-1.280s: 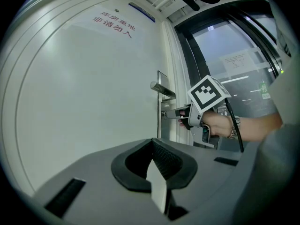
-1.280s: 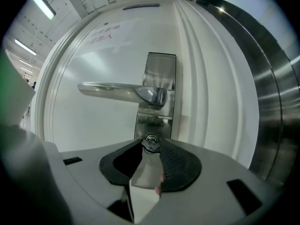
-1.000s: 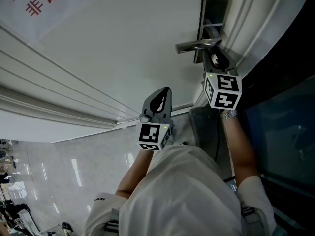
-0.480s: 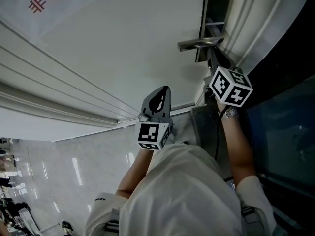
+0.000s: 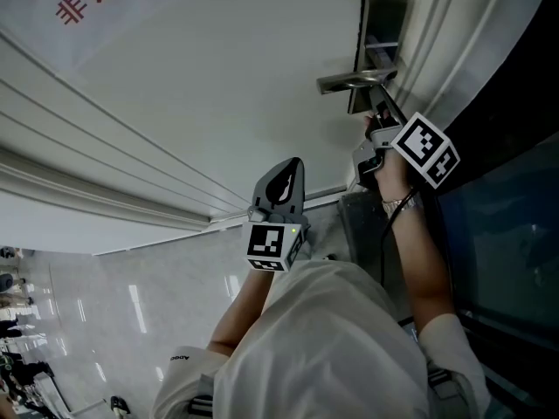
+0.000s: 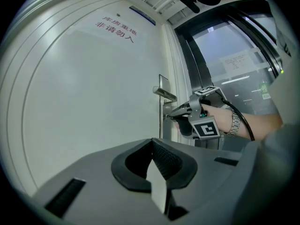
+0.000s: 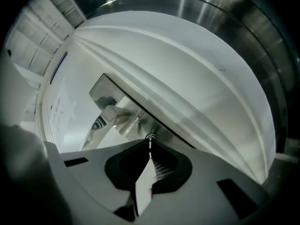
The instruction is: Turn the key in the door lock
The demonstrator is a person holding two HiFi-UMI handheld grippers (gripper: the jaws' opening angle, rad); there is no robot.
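Right gripper view: right gripper [image 7: 150, 147] jaws have just been closing and are now clamped on the thin silver metal key [image 7: 150, 142]. Key sits in the round steel lock cylinder [image 7: 151, 137], just beside the silver lever door handle [image 7: 112, 112] on the brushed metal lock plate [image 7: 105, 90]. Head view: that gripper is tilted about its own axis, tips at the lock near the edge of the white panelled door [image 5: 218, 85]. Left gripper [image 6: 153, 144]: jaws together, nothing between them, well apart from the lock, facing the door.
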